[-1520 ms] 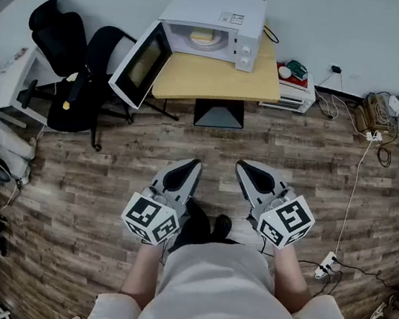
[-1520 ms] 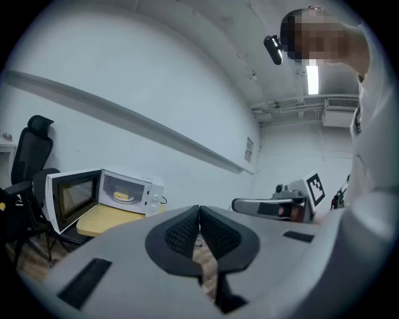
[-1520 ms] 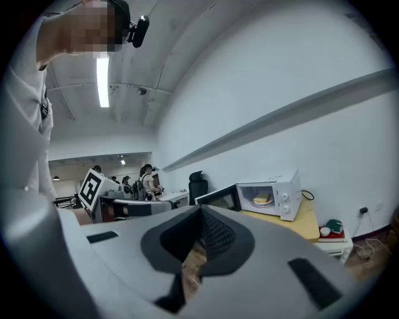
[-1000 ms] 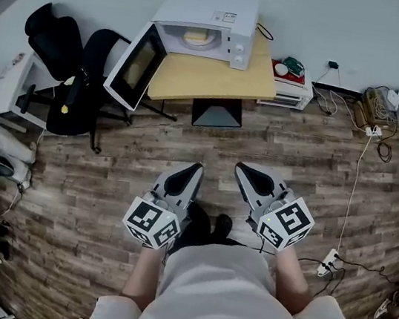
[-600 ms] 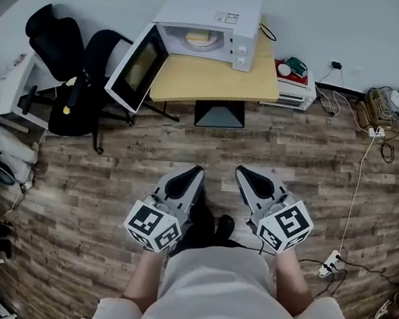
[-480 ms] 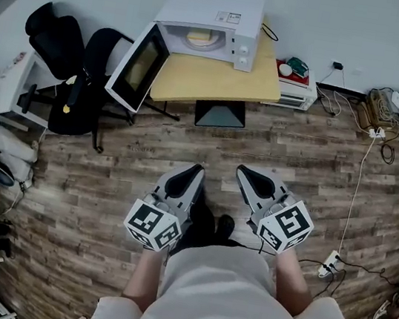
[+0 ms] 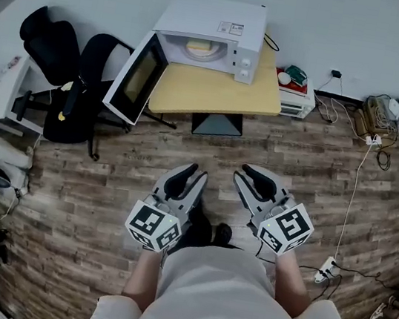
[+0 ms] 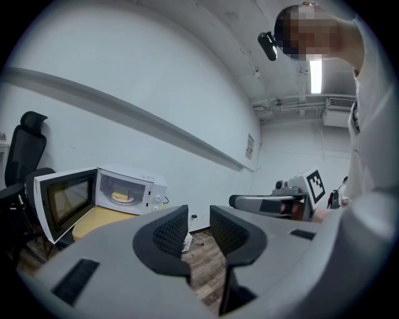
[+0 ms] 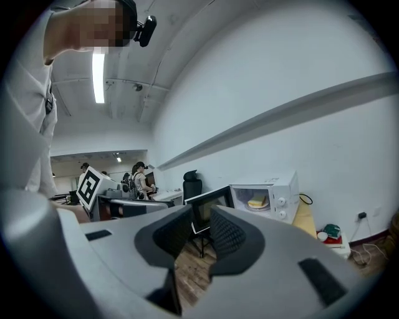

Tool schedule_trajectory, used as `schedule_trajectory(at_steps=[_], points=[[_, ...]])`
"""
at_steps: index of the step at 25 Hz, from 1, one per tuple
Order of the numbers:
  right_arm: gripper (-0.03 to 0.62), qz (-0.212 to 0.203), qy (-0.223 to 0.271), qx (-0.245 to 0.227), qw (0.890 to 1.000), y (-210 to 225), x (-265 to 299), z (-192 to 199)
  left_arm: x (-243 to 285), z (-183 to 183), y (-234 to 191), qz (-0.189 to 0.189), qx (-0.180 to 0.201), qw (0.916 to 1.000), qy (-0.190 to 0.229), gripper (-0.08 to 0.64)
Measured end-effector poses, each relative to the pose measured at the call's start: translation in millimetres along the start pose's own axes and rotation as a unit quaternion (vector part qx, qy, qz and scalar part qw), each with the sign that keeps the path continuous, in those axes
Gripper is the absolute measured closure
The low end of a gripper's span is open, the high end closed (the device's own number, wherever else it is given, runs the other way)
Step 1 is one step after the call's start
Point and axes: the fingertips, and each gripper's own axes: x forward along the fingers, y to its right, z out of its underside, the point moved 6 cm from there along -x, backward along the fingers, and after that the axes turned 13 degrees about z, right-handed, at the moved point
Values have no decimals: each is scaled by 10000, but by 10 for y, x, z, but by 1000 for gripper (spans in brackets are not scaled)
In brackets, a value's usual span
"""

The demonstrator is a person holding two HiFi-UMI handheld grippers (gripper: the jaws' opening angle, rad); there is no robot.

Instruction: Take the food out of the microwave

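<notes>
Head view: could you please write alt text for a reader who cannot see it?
A white microwave stands on a wooden table with its door swung open and yellow food inside. Nearer, over the wood floor, a person holds the left gripper and right gripper toward it; their jaws have just been opening, with nothing between them.

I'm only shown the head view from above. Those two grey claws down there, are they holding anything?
Observer: No. In the left gripper view the left gripper has just been opening its jaws; only floor shows between them.
Operator: And the other?
Observer: The right gripper view shows the right gripper the same: jaws just opening, nothing between.
Operator: Anybody else around?
Observer: Yes, that view shows people standing across the room.
</notes>
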Motion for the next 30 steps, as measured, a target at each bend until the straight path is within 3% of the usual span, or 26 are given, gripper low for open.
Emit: schedule_trajectory(at_steps=[8, 30], points=[[459, 40, -66, -33, 10000, 70, 514, -124, 75, -153, -512, 54, 16, 10000, -36, 433], [450, 351, -356, 34, 9987, -3, 1944, -286, 102, -425, -1945, 381, -29, 9988, -316, 423]])
